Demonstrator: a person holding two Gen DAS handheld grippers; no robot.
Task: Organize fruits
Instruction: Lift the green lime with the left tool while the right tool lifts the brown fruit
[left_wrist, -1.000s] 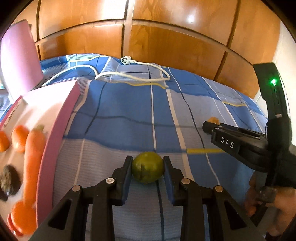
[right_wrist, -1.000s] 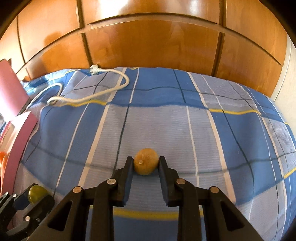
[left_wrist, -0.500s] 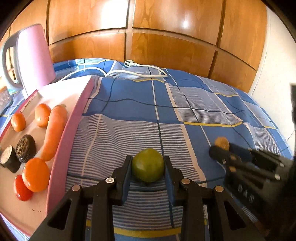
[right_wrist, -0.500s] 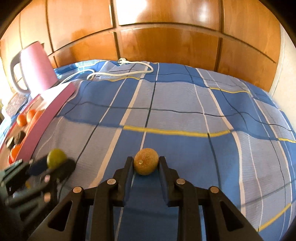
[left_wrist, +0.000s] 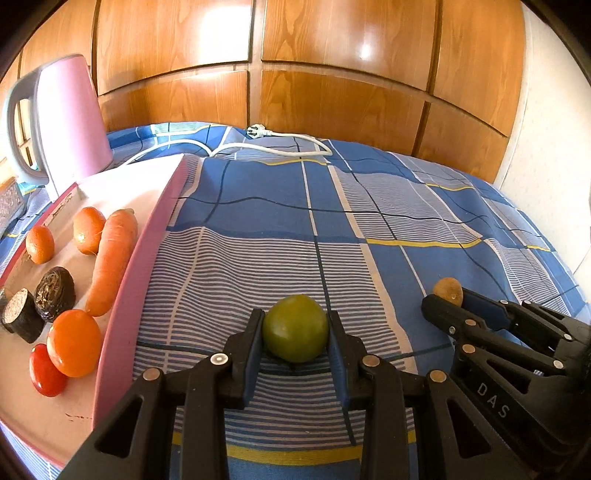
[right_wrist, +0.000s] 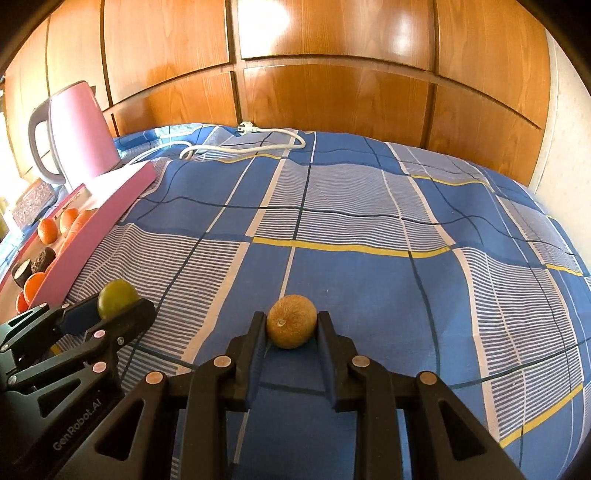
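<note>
My left gripper (left_wrist: 295, 334) is shut on a round green fruit (left_wrist: 295, 332), held just above the blue checked cloth (left_wrist: 258, 229). My right gripper (right_wrist: 291, 328) is shut on a small brown fruit (right_wrist: 291, 325). In the left wrist view the right gripper (left_wrist: 448, 301) shows at the right with the brown fruit (left_wrist: 448, 290). In the right wrist view the left gripper (right_wrist: 118, 306) shows at lower left with the green fruit (right_wrist: 116, 297). A pink tray (left_wrist: 147, 251) at the left holds a carrot (left_wrist: 110, 258), oranges (left_wrist: 74, 341), a red tomato (left_wrist: 46, 371) and dark pieces (left_wrist: 53, 293).
A pink kettle (left_wrist: 62, 118) stands behind the tray at the far left. A white cable with plug (left_wrist: 258, 146) lies on the cloth near the wooden wall panels (left_wrist: 332, 92). A white wall (left_wrist: 546, 122) borders the right side.
Both grippers, each still holding its fruit, pulled back from the wooden wall; the tray, kettle and more cloth came into view. Since half a second ago they barely shifted.
</note>
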